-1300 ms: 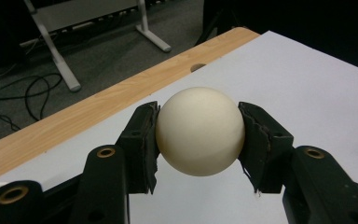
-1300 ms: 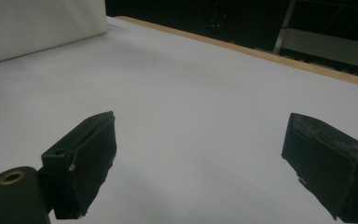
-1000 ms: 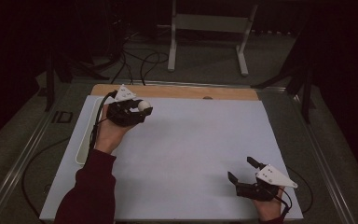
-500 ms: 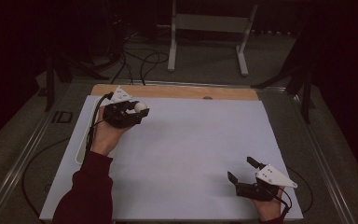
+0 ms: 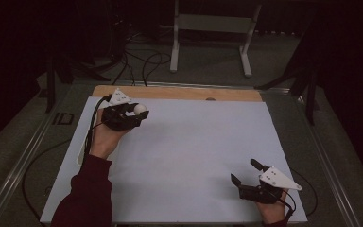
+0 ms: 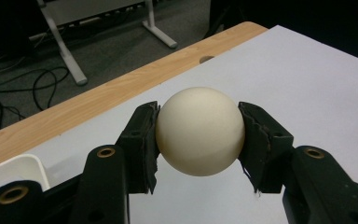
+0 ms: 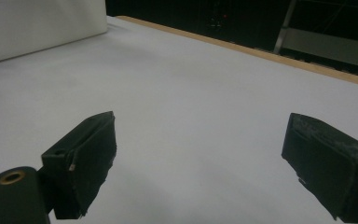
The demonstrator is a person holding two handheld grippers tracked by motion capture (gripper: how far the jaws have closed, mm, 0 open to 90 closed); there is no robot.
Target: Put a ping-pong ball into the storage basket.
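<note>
A cream-white ball (image 6: 199,130) sits between the two black jaws of my left gripper (image 6: 198,122), which is shut on it. From above, that gripper (image 5: 137,116) holds the ball (image 5: 140,109) over the far left part of the white sheet (image 5: 194,156), close to the wooden table edge (image 5: 179,92). My right gripper (image 5: 244,171) is at the near right of the sheet. It is open, and in its own view there is nothing but bare sheet between the jaws of the right gripper (image 7: 205,144).
A white tray (image 5: 81,151) lies along the sheet's left edge, partly under the left forearm; its corner (image 6: 9,170) shows below the left gripper. A white stand (image 5: 208,42) and cables lie on the floor beyond the table.
The left gripper, with the ball in it, has drifted slightly left and toward the person. The right gripper has stayed put.
</note>
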